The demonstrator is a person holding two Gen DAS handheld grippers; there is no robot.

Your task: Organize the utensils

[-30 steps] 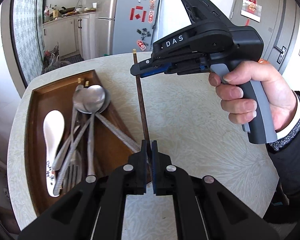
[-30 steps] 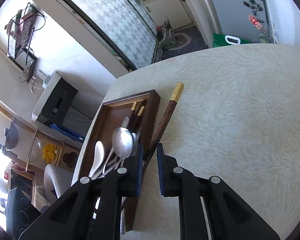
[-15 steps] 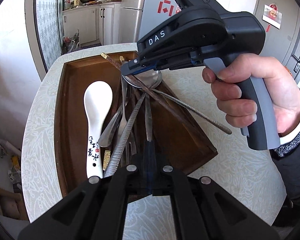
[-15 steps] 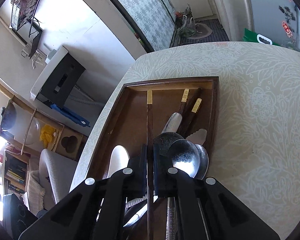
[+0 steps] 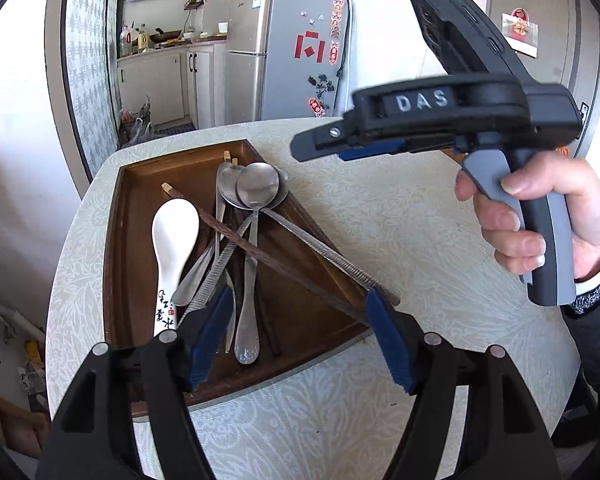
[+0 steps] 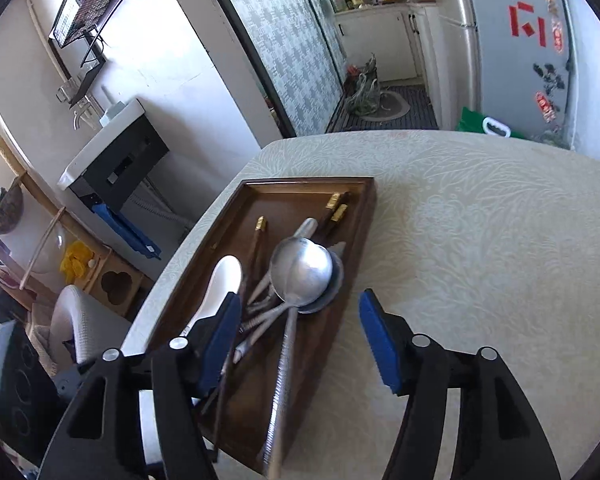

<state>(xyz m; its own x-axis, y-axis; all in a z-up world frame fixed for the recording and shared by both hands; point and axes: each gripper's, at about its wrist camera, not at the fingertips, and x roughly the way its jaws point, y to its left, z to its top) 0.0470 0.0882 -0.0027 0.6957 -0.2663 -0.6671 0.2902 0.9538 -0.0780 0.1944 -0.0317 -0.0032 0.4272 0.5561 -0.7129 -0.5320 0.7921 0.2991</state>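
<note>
A brown wooden tray [image 5: 132,216] on the pale patterned table holds metal spoons [image 5: 256,188], a white ceramic spoon [image 5: 174,232], forks and dark chopsticks. One dark chopstick [image 5: 252,250] lies slanted across the pile, its near end on the tray's right rim. My left gripper [image 5: 296,336] is open and empty just above the tray's near edge. My right gripper [image 6: 300,336] is open and empty above the tray [image 6: 236,216]; it shows in the left wrist view [image 5: 320,144] held in a hand over the table right of the tray.
The round table's left edge [image 5: 72,240] runs close beside the tray. A fridge [image 5: 300,44] and kitchen cabinets stand behind the table. A chair and a low cabinet [image 6: 116,160] stand off the table's left side.
Both grippers held the chopstick and carried it from the table over the tray. Both have opened and let go; the chopstick now lies across the utensils. The right gripper has lifted away rightwards.
</note>
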